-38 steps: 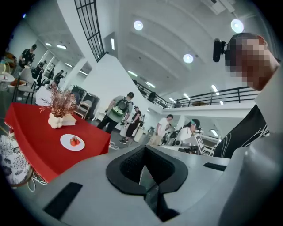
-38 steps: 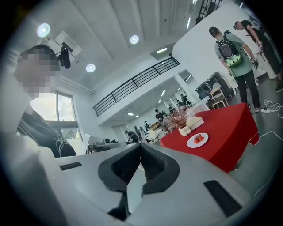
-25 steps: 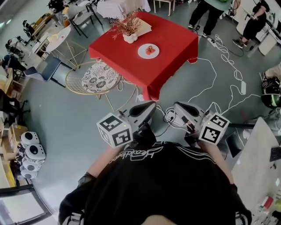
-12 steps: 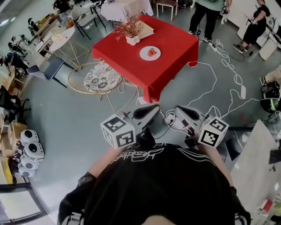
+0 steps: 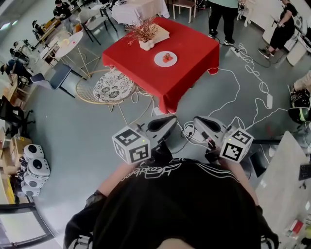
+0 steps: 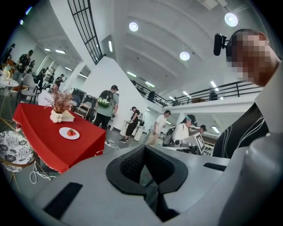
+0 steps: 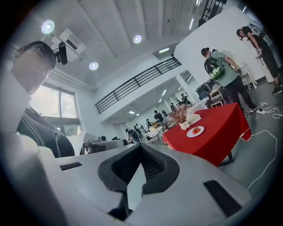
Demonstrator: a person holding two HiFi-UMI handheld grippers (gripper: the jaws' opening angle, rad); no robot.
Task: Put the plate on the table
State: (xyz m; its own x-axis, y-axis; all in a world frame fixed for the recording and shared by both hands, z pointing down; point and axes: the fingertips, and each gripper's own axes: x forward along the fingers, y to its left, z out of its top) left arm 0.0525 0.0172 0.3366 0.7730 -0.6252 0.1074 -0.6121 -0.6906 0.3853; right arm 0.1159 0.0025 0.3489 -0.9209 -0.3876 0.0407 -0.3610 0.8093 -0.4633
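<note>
A white plate with red fruit on it lies on the table with the red cloth, far ahead of me; the plate shows small in the left gripper view, and the plate in the right gripper view. My left gripper and right gripper are held close to my chest, well short of the table. Both are shut with nothing between the jaws.
A white vase with dried twigs and a book stand on the table's far side. A round wire chair with a patterned cushion is left of the table. White cables trail over the floor. People stand beyond the table.
The head view has shifted slightly, so the table sits a little higher and further left. Both grippers stay shut in front of my chest.
</note>
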